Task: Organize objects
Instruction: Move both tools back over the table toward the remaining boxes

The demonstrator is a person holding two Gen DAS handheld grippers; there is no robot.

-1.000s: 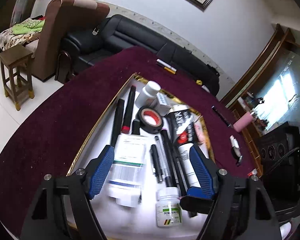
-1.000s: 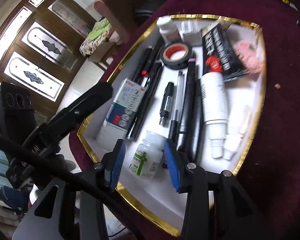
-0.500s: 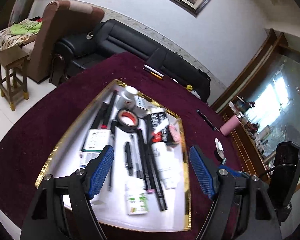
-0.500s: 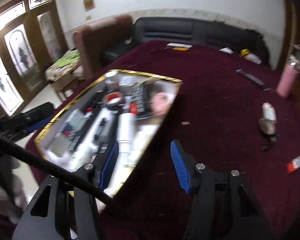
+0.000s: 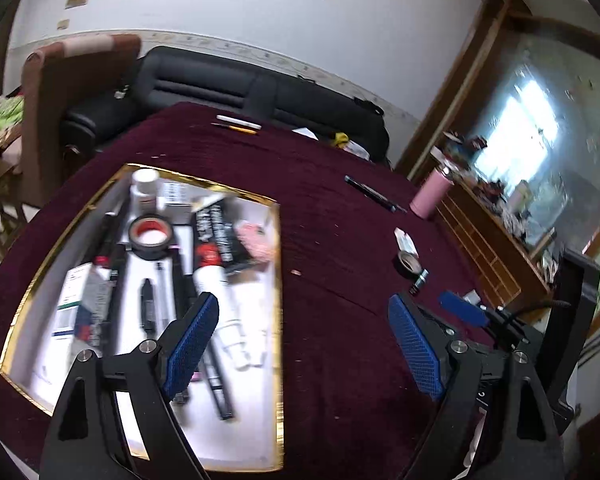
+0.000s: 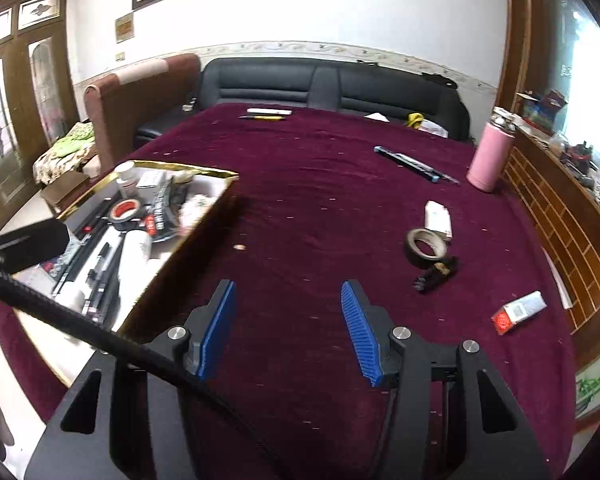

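Both grippers, left [image 5: 304,344] and right [image 6: 288,332], off the tray [image 5: 278,280] now, jaws just widened, empty. Bottle probably left in tray, blurred. Tape roll [image 6: 426,247], small box [image 6: 520,312] loose on cloth.

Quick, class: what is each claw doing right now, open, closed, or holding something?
Left claw: open, holding nothing; its jaws have just been opening.
Right claw: open, holding nothing, over the maroon tablecloth.

Gold-rimmed tray [image 6: 204,216] crammed, contents blurred; brown tape roll [image 6: 425,247] flat on cloth.
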